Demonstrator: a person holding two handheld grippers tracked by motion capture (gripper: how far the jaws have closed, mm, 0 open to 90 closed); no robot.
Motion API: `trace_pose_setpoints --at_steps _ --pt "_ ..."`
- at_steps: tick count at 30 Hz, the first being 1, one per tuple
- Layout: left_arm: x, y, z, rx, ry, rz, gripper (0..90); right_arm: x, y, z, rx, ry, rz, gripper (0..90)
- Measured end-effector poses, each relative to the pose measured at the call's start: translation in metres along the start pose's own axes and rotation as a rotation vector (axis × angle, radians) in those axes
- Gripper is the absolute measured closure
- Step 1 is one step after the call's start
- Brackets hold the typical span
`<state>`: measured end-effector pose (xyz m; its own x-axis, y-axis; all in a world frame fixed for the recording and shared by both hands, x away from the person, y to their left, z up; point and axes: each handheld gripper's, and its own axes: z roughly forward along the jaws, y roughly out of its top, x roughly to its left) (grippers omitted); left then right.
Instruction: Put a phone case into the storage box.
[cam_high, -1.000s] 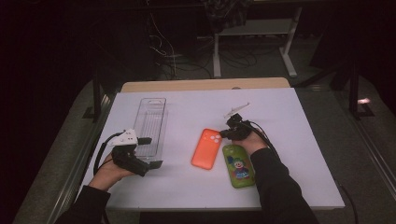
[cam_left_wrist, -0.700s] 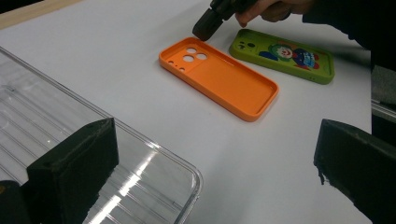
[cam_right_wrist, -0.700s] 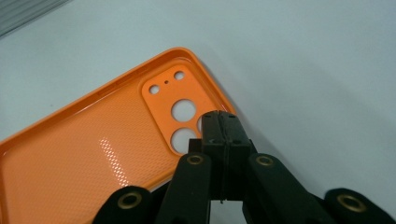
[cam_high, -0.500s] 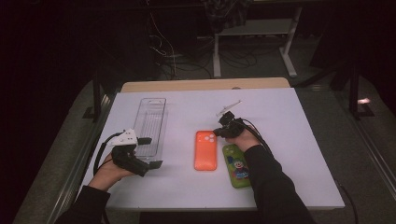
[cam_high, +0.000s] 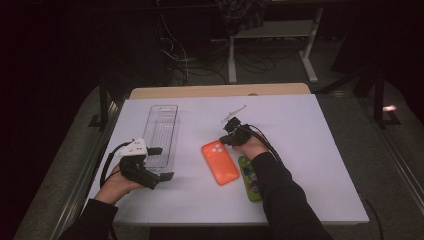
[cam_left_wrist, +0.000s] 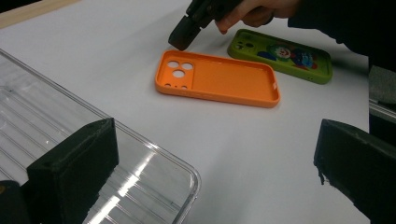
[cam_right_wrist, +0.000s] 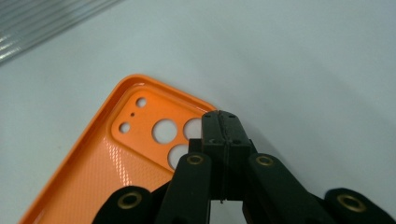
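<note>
1. The right gripper (cam_right_wrist: 219, 122) was clenched, its jaws pressed flat together with nothing between them, and it stood right at the camera-hole corner of the orange, thin-walled plastic phone case (cam_right_wrist: 116, 172).
2. That case lay open side up on the white bench (cam_high: 310, 150), stretching away below and to the left of the clenched tips in the right gripper view; whether the tips touched its rim could not be told.
3. Just to the near right of the right gripper lay a green phone case with a cartoon print (cam_high: 250, 179), close beside the orange one and partly under the person's sleeve.
4. The left gripper (cam_high: 159, 161) was released, jaws wide apart and holding nothing, with the corner of a clear, ribbed plastic tray (cam_left_wrist: 116, 154) directly under its left jaw and the orange case well ahead of it.
5. Judged from its look, the orange case would be light, somewhat flexible and smooth (likely to slide on the bench if pushed from one side).
6. The raised side wall seemed the best place to take hold, one jaw inside the shell and one outside, near a corner where the wall is stiffest.
</note>
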<state>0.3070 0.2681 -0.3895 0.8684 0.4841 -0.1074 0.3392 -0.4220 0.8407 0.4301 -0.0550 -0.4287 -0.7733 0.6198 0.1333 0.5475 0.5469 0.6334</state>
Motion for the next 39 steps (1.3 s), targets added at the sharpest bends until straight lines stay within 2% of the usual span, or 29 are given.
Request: trace_pose_setpoints --at_steps 8,10,14,16,18,20,22,24,29,32,35,37,38,39 --pt "0.0 0.0 0.0 0.003 -0.001 0.003 0.0 0.006 0.008 0.007 -0.005 0.006 -0.015 88.2" --pt "0.0 0.0 0.0 0.0 -0.002 0.001 0.0 0.006 0.008 0.003 -0.018 0.006 -0.004 88.1" --pt "-0.001 0.0 0.0 0.002 -0.002 -0.002 0.0 0.002 -0.002 -0.024 -0.051 -0.005 0.003 84.8" --pt "0.0 0.001 0.001 0.011 0.0 0.017 0.0 -0.001 -0.01 -0.036 -0.066 -0.012 0.003 82.9" --pt "-0.001 0.0 0.002 0.005 -0.001 0.01 0.0 -0.003 -0.019 -0.047 -0.072 -0.021 0.012 78.3" --pt "0.0 0.0 0.002 0.017 0.0 0.021 0.0 -0.006 -0.029 -0.057 -0.086 -0.028 0.028 74.6" --pt "0.0 0.0 0.002 0.014 0.003 -0.002 0.0 -0.007 -0.04 -0.067 -0.103 -0.037 0.042 68.8" --pt "0.001 0.0 0.001 0.018 0.005 0.009 0.0 -0.008 -0.05 -0.076 -0.122 -0.044 0.054 63.9" --pt "0.0 -0.001 0.003 0.01 0.004 -0.002 0.0 -0.006 -0.071 -0.094 -0.164 -0.046 0.078 43.4" --pt "0.0 -0.001 0.003 0.005 0.003 -0.003 0.0 -0.002 -0.081 -0.103 -0.171 -0.065 0.056 30.3" --pt "0.001 -0.001 0.004 0.011 0.001 0.001 0.0 0.002 -0.092 -0.11 -0.189 -0.072 0.059 21.5" --pt "0.0 -0.001 0.005 0.011 0.002 -0.005 0.0 0.005 -0.1 -0.114 -0.19 -0.097 0.047 15.9" --pt "0.0 -0.001 0.005 0.011 0.002 -0.005 0.0 0.005 -0.1 -0.114 -0.19 -0.097 0.047 15.9" --pt "0.001 -0.001 0.005 0.021 -0.002 -0.002 0.0 0.008 -0.108 -0.118 -0.203 -0.077 0.047 12.5"
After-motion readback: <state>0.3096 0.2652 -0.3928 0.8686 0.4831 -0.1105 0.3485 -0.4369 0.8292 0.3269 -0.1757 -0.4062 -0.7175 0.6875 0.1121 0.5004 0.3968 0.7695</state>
